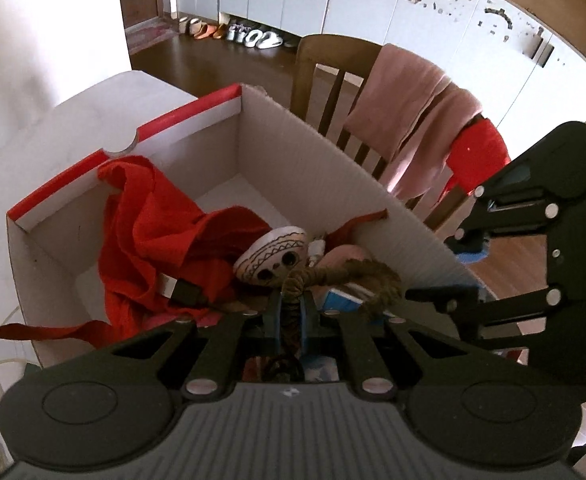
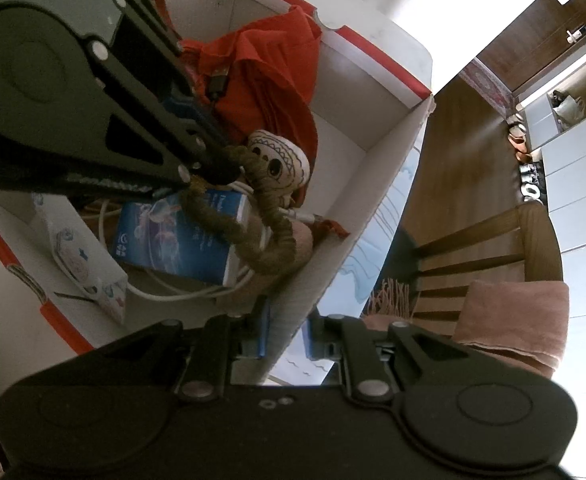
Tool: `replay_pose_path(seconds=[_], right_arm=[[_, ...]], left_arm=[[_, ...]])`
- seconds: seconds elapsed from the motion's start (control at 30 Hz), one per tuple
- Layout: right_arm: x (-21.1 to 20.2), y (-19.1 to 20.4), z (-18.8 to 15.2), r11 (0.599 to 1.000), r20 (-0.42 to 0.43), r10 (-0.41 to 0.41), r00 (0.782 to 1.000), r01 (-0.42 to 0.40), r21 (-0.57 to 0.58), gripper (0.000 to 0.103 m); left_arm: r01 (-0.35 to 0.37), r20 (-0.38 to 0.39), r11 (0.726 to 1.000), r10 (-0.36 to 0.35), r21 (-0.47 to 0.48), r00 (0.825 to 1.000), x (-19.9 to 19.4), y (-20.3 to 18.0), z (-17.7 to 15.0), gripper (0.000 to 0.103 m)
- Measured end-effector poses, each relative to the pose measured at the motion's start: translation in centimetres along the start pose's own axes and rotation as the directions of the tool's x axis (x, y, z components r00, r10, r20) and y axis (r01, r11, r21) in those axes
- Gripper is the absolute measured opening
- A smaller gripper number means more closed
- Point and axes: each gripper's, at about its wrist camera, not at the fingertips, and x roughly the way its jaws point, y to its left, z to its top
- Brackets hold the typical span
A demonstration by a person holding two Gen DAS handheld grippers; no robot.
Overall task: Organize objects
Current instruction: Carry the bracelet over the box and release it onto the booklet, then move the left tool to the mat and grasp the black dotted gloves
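A white cardboard box with red rim (image 1: pixel 173 118) (image 2: pixel 377 58) stands on a white table. Inside lie a red cloth (image 1: pixel 153 216) (image 2: pixel 269 64), a small pale bag with a drawn face (image 1: pixel 275 254) (image 2: pixel 279 160), a blue packet (image 2: pixel 177 236) and a white cable (image 2: pixel 165 290). My left gripper (image 1: pixel 291 304) (image 2: pixel 213 168) is shut on the bag's brown rope handle (image 1: pixel 357 276) (image 2: pixel 269 236), inside the box. My right gripper (image 2: pixel 287 336) (image 1: pixel 459 268) straddles the box's near wall (image 2: pixel 333 268), jaws close on it.
A wooden chair (image 1: pixel 333 80) (image 2: pixel 489 252) with a pink towel (image 1: pixel 409 120) (image 2: pixel 513 320) and a red item (image 1: pixel 477 152) stands beyond the box. A white patterned pouch (image 2: pixel 81 264) lies in the box. Shoes (image 1: pixel 253 34) line the far cabinets.
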Motion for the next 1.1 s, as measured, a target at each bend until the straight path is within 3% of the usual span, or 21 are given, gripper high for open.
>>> replay_pose_path(seconds=[0.2,0.47,0.57,0.6,0.63,0.87,1.1], right_arm=[[0.0,0.0,0.0,1.0,-0.001,-0.001,1.0,0.001,-0.001,0.015],[0.0,0.0,0.0,1.0,-0.002,-0.004,1.0,0.004,-0.005,0.015],[0.0,0.0,0.0,1.0,-0.002,-0.003,1.0,0.003,-0.004,0.015],[0.0,0.1,0.0,1.0,-0.002,-0.004,1.0,0.004,-0.003,0.015],[0.0,0.1,0.0,1.0,-0.002,-0.004,1.0,0.004,-0.004,0.015],[0.0,0.1,0.0,1.0,-0.003,-0.007,1.0,0.007,-0.006,0.016],[0.0,0.1,0.0,1.0,-0.005,-0.008,1.0,0.008,-0.007,0.016]], left_arm=[[-0.039,-0.016,0.999,0.04,0.013,0.999,0.1,-0.2,-0.1,0.012],[-0.023,-0.005,1.0,0.023,-0.005,1.0,-0.9,-0.1,-0.6,0.028],[-0.005,0.012,1.0,0.005,-0.015,1.0,-1.7,-0.1,-0.8,0.046],[0.005,0.021,1.0,-0.004,-0.018,1.0,-2.2,-0.1,-1.0,0.059],[0.015,0.033,1.0,-0.014,-0.021,0.999,-2.6,-0.1,-1.1,0.065],[0.046,0.09,0.998,-0.043,-0.038,0.995,-5.8,-0.1,-2.0,0.065],[0.029,0.147,0.998,-0.02,-0.062,0.989,-9.7,1.1,-3.6,0.07]])
